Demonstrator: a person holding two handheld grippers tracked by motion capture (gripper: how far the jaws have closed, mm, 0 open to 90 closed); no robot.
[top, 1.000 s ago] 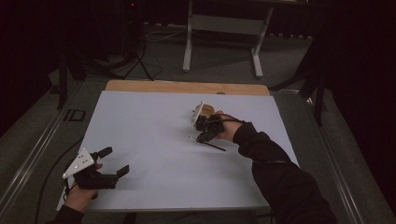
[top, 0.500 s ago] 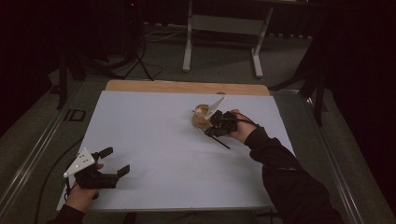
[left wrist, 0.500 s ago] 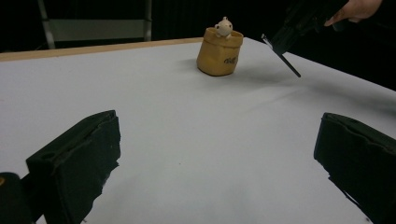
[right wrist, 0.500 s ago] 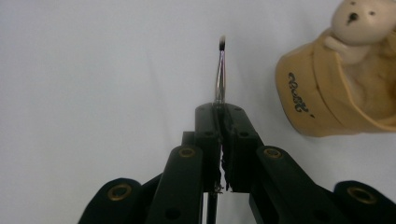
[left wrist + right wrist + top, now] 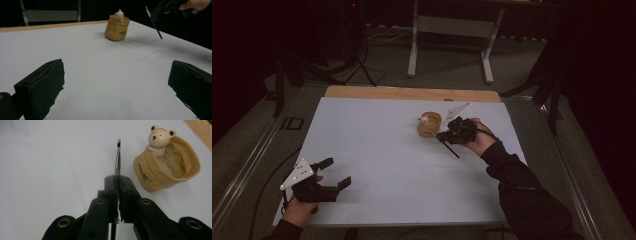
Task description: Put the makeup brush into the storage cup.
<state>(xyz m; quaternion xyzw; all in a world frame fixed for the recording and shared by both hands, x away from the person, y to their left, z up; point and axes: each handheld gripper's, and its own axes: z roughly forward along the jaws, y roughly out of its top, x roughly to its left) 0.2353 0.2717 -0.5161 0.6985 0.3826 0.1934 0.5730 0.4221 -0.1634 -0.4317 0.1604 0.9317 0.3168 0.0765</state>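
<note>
A tan bag-shaped pot [image 5: 430,125] with a small bear figure [image 5: 160,137] on its rim stands on the white table [image 5: 387,150], right of the middle. My right gripper [image 5: 443,136] hovers just right of the pot, shut on a thin dark brush [image 5: 117,157]. The brush tip points ahead past the pot [image 5: 170,167], and its handle [image 5: 451,149] sticks out behind toward the person. Near the front left corner my left gripper [image 5: 335,172] is open with nothing between its jaws. Its view shows the pot [image 5: 117,28] and the brush [image 5: 155,23] farther off.
A wooden strip [image 5: 412,93] runs along the table's far edge. Beyond it are a metal stand [image 5: 447,30], cables and a dark floor. The person's right sleeve [image 5: 522,195] crosses the front right of the table.
My right hand has shifted to the right and slightly up with the brush, uncovering the pot. The left gripper has stayed put.
</note>
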